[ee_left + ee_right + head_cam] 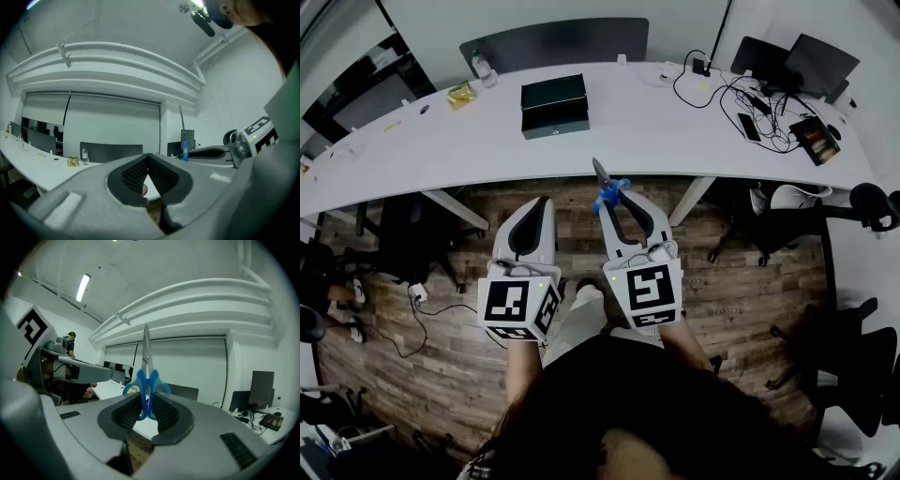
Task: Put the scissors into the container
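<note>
My right hand-held gripper (146,397) grips one pair of blue-handled scissors (146,357) by the handles, blades up, in the air short of the table (675,131). Left hand-held gripper (148,157) clenched, empty. One dark container (554,105) sits on the table.

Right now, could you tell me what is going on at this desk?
A person holds a gripper in each hand, a little back from the long white table. The right gripper is clamped on the blue handles of the scissors, blades pointing up. The left gripper is shut and holds nothing. The dark container sits on the table ahead; the scissors are not yet in it.
</note>
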`<move>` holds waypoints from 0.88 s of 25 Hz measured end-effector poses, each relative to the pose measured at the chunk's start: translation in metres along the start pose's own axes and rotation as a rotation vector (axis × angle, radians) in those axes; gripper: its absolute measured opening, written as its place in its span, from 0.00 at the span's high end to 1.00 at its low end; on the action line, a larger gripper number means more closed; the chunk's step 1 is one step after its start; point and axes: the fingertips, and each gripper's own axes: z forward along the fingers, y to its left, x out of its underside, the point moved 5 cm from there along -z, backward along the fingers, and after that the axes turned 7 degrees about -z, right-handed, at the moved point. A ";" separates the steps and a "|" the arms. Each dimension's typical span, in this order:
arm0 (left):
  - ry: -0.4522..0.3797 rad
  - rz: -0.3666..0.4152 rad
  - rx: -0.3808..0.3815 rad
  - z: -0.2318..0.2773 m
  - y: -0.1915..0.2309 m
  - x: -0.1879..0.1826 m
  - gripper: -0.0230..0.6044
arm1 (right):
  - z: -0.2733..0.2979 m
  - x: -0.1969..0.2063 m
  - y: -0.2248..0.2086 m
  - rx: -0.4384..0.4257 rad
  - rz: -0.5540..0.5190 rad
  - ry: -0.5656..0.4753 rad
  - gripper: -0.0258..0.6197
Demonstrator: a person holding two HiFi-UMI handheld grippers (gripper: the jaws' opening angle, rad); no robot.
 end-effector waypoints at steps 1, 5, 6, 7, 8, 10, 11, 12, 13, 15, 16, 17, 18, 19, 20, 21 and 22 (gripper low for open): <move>0.001 -0.002 0.000 0.004 0.003 0.000 0.95 | 0.005 0.000 -0.001 0.000 0.001 0.001 0.83; 0.005 -0.012 0.002 0.018 0.015 0.000 0.95 | 0.023 0.001 -0.004 -0.007 0.021 -0.008 0.83; 0.007 -0.014 0.003 0.022 0.018 0.000 0.95 | 0.028 0.001 -0.004 -0.011 0.028 -0.011 0.82; 0.009 -0.016 0.004 0.025 0.021 0.001 0.95 | 0.033 0.002 -0.005 -0.014 0.030 -0.010 0.82; 0.011 -0.018 0.005 0.029 0.025 0.001 0.95 | 0.038 0.003 -0.005 -0.015 0.026 -0.005 0.82; 0.016 -0.023 0.005 0.037 0.033 0.002 0.95 | 0.051 0.004 -0.006 -0.014 0.013 0.008 0.83; 0.017 -0.027 0.004 0.041 0.037 0.001 0.95 | 0.057 0.004 -0.007 -0.015 0.009 0.013 0.83; 0.017 -0.031 0.004 0.045 0.042 0.000 0.95 | 0.063 0.004 -0.008 -0.016 0.008 0.016 0.83; 0.016 -0.033 0.003 0.049 0.047 -0.001 0.95 | 0.070 0.003 -0.009 -0.017 0.009 0.018 0.83; 0.015 -0.037 0.002 0.058 0.058 -0.004 0.95 | 0.083 0.002 -0.010 -0.019 0.008 0.024 0.83; 0.015 -0.040 0.004 0.061 0.063 -0.006 0.95 | 0.090 0.001 -0.010 -0.019 0.005 0.027 0.83; 0.015 -0.042 0.006 0.065 0.069 -0.007 0.95 | 0.096 0.000 -0.010 -0.018 0.003 0.030 0.83; 0.015 -0.044 0.008 0.069 0.074 -0.008 0.95 | 0.103 -0.002 -0.009 -0.018 0.001 0.031 0.83; 0.017 -0.044 0.009 0.072 0.080 -0.008 0.95 | 0.110 -0.003 -0.009 -0.019 -0.002 0.033 0.82; 0.020 -0.041 0.010 0.075 0.085 -0.009 0.95 | 0.116 -0.004 -0.008 -0.020 -0.005 0.036 0.83; 0.025 -0.036 0.011 0.078 0.091 -0.009 0.95 | 0.123 -0.005 -0.007 -0.020 -0.008 0.041 0.83; 0.030 -0.033 0.013 0.080 0.097 -0.009 0.95 | 0.129 -0.006 -0.006 -0.019 -0.011 0.048 0.83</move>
